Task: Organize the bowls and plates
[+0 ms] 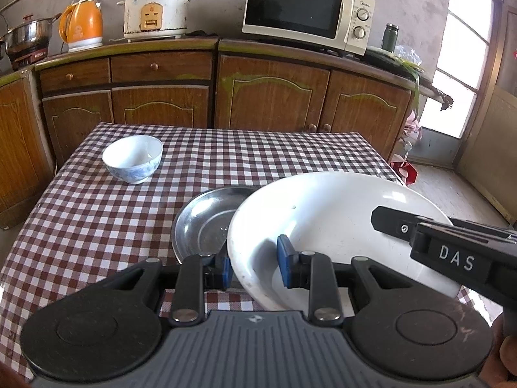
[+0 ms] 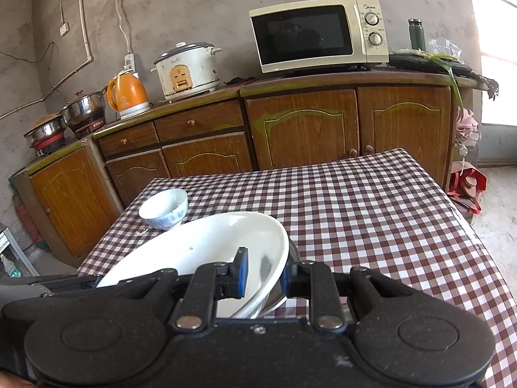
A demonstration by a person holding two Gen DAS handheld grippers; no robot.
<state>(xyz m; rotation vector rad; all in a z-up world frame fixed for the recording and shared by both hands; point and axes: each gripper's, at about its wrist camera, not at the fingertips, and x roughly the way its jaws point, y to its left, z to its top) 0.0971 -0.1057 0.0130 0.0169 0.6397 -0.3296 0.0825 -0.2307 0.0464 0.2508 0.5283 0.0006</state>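
Note:
A large white plate (image 1: 323,226) is held tilted over a shallow steel plate (image 1: 203,223) on the checked table. My left gripper (image 1: 253,263) is shut on the white plate's near left rim, with one blue pad inside and one outside. My right gripper (image 2: 263,274) is shut on the right rim of the white plate (image 2: 200,245); its black finger (image 1: 394,224) reaches in from the right. A sliver of the steel plate (image 2: 278,297) shows under the white one; whether the two touch I cannot tell. A blue-patterned white bowl (image 1: 133,158) (image 2: 164,208) stands upright at the far left of the table.
The red-and-white checked tablecloth (image 1: 258,155) covers the table, bare on its far and right side (image 2: 371,213). Behind it stand wooden cabinets (image 1: 271,97) with a microwave (image 1: 307,9), a rice cooker (image 1: 156,9), an orange kettle (image 1: 82,27) and pots.

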